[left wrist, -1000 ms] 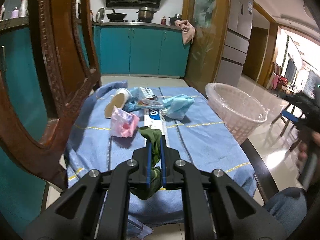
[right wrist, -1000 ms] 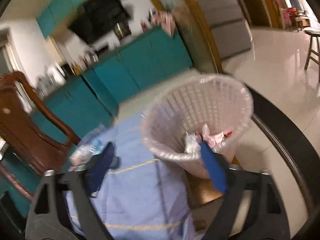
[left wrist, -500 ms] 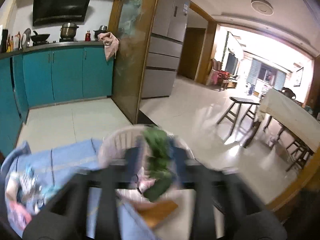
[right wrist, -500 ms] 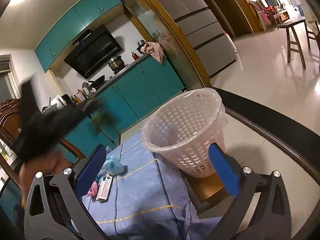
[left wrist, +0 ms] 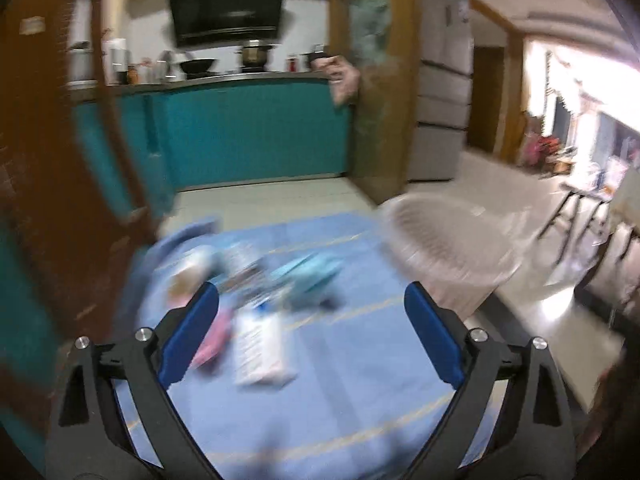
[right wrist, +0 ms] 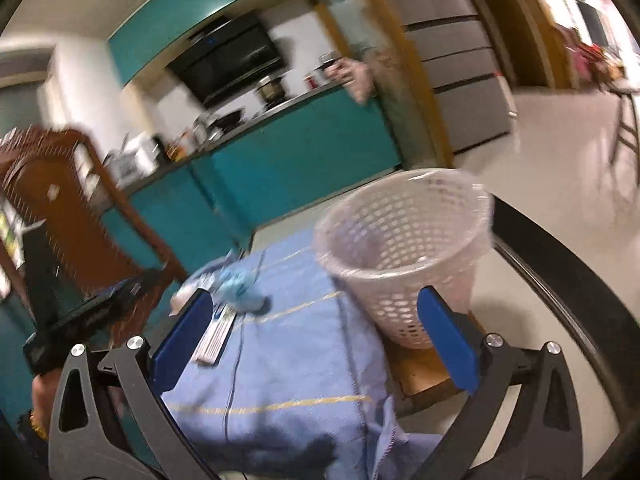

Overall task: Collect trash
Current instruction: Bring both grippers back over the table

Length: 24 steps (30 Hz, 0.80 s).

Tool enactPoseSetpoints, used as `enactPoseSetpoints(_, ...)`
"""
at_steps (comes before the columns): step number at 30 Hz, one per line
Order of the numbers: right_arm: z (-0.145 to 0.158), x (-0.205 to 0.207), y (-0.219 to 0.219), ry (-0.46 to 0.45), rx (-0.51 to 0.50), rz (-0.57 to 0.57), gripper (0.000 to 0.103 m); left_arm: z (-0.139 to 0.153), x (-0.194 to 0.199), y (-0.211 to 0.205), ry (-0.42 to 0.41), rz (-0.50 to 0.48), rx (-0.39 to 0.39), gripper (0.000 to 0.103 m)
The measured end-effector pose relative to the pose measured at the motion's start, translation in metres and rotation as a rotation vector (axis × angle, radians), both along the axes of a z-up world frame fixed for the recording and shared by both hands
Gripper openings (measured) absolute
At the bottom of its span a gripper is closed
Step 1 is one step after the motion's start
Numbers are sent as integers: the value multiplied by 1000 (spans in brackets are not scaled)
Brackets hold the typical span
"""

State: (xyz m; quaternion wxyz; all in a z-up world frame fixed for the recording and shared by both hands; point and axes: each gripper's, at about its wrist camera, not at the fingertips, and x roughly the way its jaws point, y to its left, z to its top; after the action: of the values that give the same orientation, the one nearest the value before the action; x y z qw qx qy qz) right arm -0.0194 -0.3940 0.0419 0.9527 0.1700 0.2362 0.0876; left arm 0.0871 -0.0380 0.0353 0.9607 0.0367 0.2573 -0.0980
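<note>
Now both tongs, left tongs (left wrist: pixel 312 330) and right tongs (right wrist: pixel 312 334), gaped empty, the left nearer the white wrapper (left wrist: pixel 260 350) lying lengthwise ahead toward the counter's far-left corner.

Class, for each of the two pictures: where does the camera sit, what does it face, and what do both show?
Left wrist: on the left gripper, facing blurred trash on the blue cloth; its open fingers show.
Right wrist: on the right gripper, facing the basket; its open fingers show.
Shared: cloth, basket, teal cabinets.

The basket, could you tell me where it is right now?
In the right wrist view the basket stands right of centre, beside the blue cloth's right edge.
</note>
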Motion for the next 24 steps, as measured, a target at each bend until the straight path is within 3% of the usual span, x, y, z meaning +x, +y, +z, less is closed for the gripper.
enactPoseSetpoints(3,1,-2,25,-8,-66,77,100,-16,-31,27,5,67,26,95)
enactPoseSetpoints(6,2,-4,43,-13,-105,114,100,-31,-45,46,54,110,-36,95)
enactPoseSetpoints(8,3,-6,51,-19,-119,128,100,-35,-43,43,89,127,-23,95)
enactPoseSetpoints(24,1,-4,56,3,-142,132,100,-38,-49,49,91,131,-49,95)
